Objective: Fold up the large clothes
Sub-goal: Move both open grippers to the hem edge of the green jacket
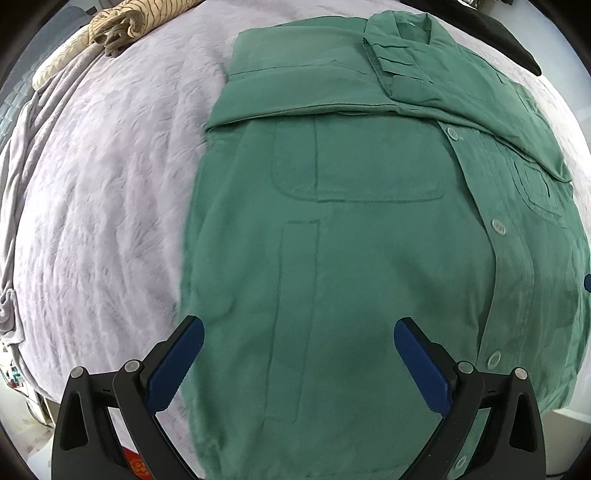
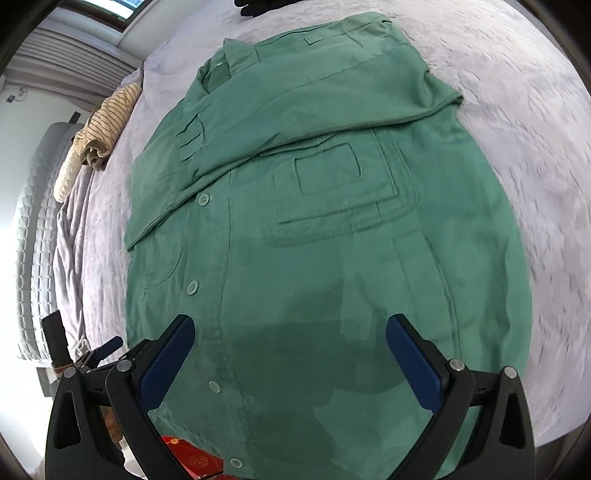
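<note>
A large green button-up shirt [image 1: 369, 258] lies flat, front up, on a lilac bedspread [image 1: 110, 184]. Both sleeves are folded across its chest below the collar [image 1: 402, 26]. It also shows in the right wrist view [image 2: 332, 258]. My left gripper [image 1: 299, 332] is open and empty, hovering over the shirt's lower left part near its hem. My right gripper [image 2: 290, 330] is open and empty, hovering over the shirt's lower right part beside the button placket [image 2: 192, 286].
A folded beige striped garment [image 1: 122, 26] lies at the far edge of the bed, also in the right wrist view [image 2: 107, 125]. A dark item [image 1: 517, 44] lies beyond the collar. The bedspread [image 2: 517, 110] extends on both sides of the shirt. A red object [image 2: 192, 458] shows below the bed's near edge.
</note>
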`<state>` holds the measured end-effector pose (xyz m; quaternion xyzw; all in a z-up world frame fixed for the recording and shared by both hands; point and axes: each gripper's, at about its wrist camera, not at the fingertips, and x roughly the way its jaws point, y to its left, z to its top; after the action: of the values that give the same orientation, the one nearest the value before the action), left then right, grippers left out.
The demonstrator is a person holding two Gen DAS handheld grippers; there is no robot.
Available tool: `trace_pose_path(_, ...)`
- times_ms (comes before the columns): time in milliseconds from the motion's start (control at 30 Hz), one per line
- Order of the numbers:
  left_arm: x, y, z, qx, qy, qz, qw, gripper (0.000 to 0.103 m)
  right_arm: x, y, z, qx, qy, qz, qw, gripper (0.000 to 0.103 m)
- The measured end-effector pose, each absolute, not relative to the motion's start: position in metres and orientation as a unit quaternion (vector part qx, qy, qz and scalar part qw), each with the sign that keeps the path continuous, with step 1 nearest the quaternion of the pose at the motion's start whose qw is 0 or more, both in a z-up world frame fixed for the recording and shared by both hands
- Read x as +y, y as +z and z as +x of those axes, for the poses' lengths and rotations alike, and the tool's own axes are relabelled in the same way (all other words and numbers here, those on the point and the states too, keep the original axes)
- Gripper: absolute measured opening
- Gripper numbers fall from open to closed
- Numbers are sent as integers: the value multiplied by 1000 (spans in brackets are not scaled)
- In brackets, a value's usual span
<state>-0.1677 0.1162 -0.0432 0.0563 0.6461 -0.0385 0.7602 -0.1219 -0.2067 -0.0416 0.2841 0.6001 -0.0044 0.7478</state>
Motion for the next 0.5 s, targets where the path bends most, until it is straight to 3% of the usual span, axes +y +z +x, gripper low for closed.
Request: trace_pose_path(500,146,-20,-223,663,-44,52,745,103,-209,-35,-173,608,-52,349,711,103)
